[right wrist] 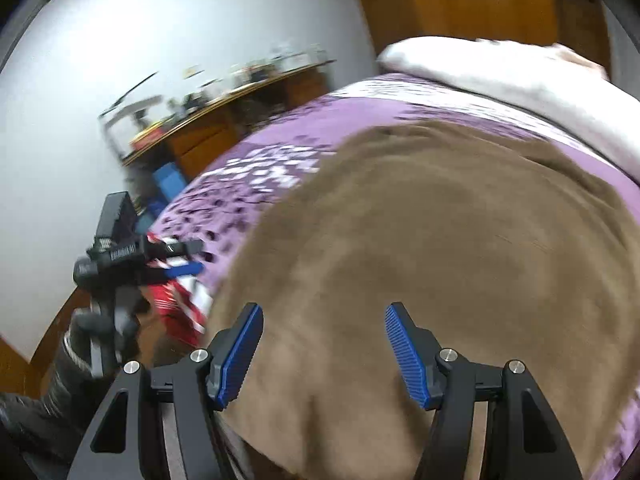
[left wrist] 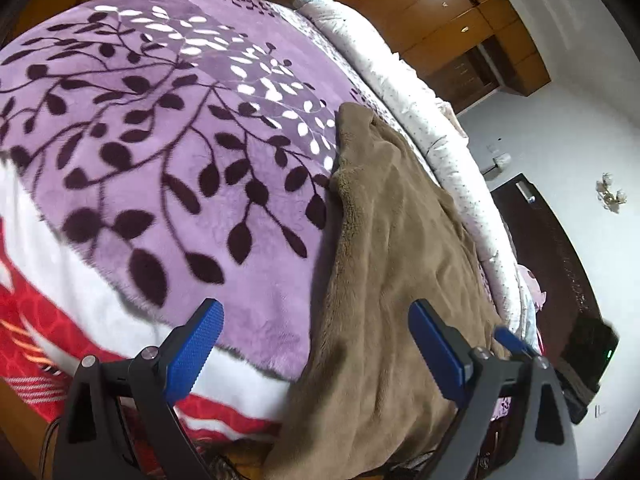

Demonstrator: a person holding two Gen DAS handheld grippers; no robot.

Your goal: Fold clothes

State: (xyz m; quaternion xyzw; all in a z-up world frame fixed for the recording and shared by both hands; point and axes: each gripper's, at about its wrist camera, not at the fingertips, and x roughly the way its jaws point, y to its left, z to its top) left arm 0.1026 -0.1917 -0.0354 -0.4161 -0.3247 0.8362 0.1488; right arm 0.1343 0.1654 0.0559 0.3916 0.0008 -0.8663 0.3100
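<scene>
Hovering both tongs over the bed (left wrist: 132,168) and we're holding nothing in either right now. Left tongs (left wrist: 316,344) are gaping wide, right tongs (right wrist: 324,354) are spread too. The brown fleece garment (right wrist: 420,240) is lying directly under and ahead of the right ones, long axis running away toward the white rolled quilt (left wrist: 400,80). It's looking plush, rumpled, mostly flat.

One brown fleece garment (left wrist: 384,264) lies right of centre, on one purple plush blanket with dark leaf print (left wrist: 168,128). One red-and-white striped blanket (left wrist: 36,320) fills the lower left. One white quilted bedcover (left wrist: 404,92) runs along the upper right.
</scene>
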